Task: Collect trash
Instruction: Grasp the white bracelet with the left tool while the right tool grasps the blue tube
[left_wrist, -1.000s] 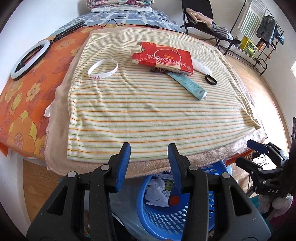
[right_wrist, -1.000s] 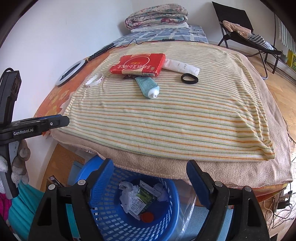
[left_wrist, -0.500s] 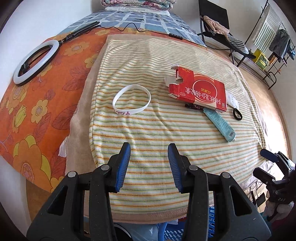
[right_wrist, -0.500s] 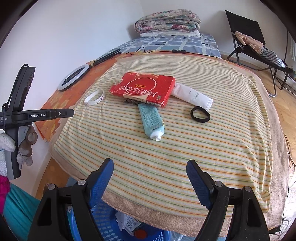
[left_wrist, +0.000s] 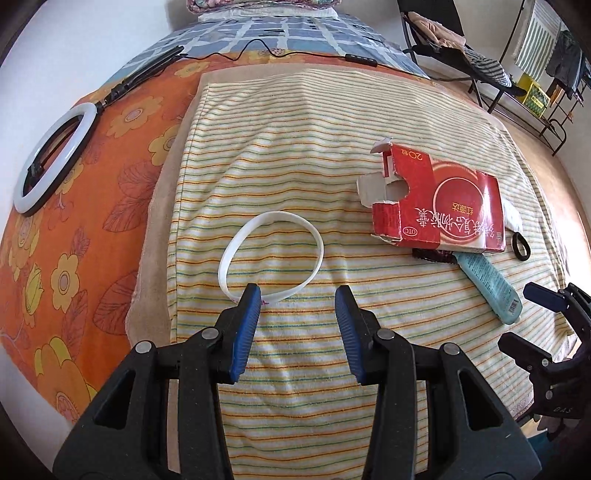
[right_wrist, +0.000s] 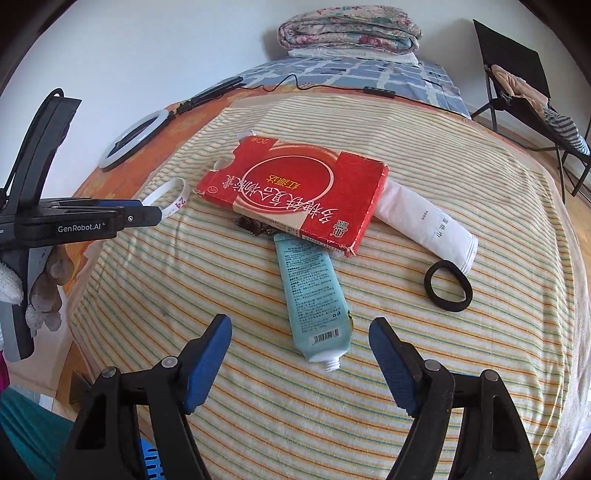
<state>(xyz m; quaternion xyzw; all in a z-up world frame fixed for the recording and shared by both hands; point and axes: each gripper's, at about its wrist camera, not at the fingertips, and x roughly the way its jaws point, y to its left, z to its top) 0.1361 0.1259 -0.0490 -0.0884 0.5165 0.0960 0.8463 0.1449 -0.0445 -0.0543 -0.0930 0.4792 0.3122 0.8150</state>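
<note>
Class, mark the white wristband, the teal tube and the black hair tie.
white wristband (left_wrist: 236, 254), left wrist view, left side of the band.
teal tube (right_wrist: 314, 299), right wrist view, mid-body.
black hair tie (right_wrist: 430, 291), right wrist view, left edge of the loop.

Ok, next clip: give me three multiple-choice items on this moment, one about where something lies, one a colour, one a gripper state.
1. What lies directly in front of the left gripper?
A. white wristband
B. black hair tie
C. ring light

2. What colour is the tube partly tucked under the red box?
A. yellow
B. light teal
C. purple

3. How does the right gripper stand?
A. shut on the tube
B. shut on nothing
C. open, holding nothing

Answers:
1. A, the white wristband lies on the striped towel at the fingertips.
2. B, the tube's body is light teal with a white neck.
3. C, its fingers stand wide apart, short of the tube.
</note>
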